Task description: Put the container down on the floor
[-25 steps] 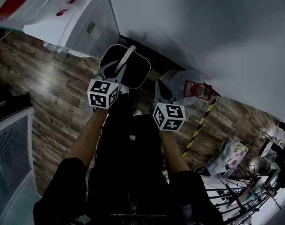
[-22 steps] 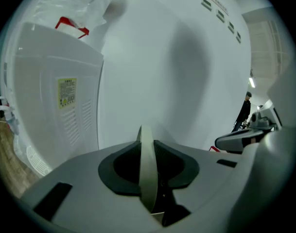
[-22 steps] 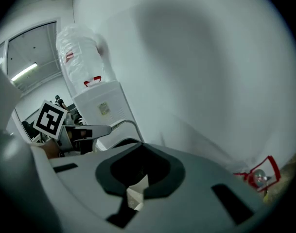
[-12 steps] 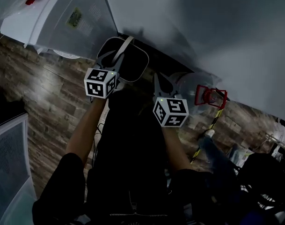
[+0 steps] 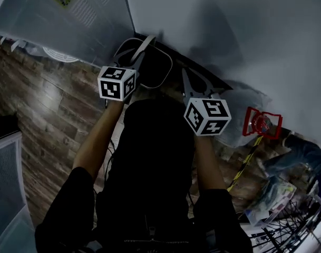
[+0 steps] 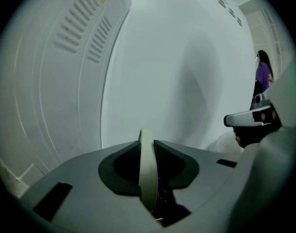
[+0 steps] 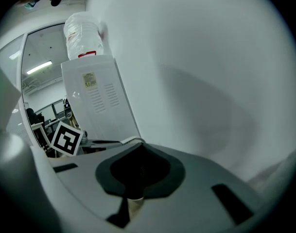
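Observation:
The container [image 5: 152,73] is a dark rounded bin with a pale rim and a pale strap handle [image 6: 146,169]. In the head view it sits low by the foot of the white wall; whether it rests on the floor I cannot tell. My left gripper [image 5: 135,66] is shut on that strap, which stands upright between the jaws in the left gripper view [image 6: 148,154]. My right gripper [image 5: 191,82] hangs just right of the bin, apart from it, jaws shut [image 7: 138,174]. In the right gripper view the bin's rim [image 7: 124,141] shows to the left.
A white appliance [image 5: 70,15] carrying a water bottle [image 7: 84,33] stands left of the bin. Wooden floor [image 5: 44,104] spreads left. A red-framed object [image 5: 261,123], striped tape [image 5: 244,165] and wheel spokes [image 5: 292,231] lie to the right. A person in purple [image 6: 262,76] stands far off.
Both grippers and the bin have shifted toward the wall and the white appliance. The right gripper has drifted right, away from the bin. The left stays shut on the strap.

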Tool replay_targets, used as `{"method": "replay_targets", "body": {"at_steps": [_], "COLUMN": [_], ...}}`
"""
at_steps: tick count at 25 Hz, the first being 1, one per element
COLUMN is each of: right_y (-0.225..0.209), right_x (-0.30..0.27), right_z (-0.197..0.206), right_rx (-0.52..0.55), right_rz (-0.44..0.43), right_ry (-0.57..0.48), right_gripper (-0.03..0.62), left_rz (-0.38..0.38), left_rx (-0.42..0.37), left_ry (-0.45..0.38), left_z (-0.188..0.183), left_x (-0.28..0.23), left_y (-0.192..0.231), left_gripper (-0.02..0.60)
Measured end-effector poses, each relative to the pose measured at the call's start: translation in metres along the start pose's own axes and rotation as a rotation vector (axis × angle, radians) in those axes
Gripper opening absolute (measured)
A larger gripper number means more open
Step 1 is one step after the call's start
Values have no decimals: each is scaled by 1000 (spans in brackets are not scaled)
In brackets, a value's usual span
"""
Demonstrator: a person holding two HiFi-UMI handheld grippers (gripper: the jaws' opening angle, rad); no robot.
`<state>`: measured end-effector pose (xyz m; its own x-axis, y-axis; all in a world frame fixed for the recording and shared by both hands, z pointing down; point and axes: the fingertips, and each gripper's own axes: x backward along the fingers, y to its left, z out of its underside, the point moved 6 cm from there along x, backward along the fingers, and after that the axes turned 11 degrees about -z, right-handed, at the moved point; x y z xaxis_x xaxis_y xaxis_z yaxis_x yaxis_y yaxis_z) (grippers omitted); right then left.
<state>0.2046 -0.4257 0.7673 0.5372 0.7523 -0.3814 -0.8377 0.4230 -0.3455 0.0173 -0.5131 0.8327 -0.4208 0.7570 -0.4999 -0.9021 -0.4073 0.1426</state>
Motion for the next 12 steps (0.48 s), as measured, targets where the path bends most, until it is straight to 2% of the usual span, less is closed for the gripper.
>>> {"method": "replay_targets", "body": {"at_steps": [5,12], "right_y": [-20,-38], "right_x": [-21,-30], "right_z": [24,55], "right_rx": [54,50], "right_rz": [-17,-14], "right_ry": [-4,-3], "right_gripper": [9,9], "left_rz": [-20,-73], "left_rx": [11,5], "left_ry": [-27,-83], "left_z": [34,46], "left_x": [-36,-66], "left_y": [12,28], "left_gripper": [94,92]}}
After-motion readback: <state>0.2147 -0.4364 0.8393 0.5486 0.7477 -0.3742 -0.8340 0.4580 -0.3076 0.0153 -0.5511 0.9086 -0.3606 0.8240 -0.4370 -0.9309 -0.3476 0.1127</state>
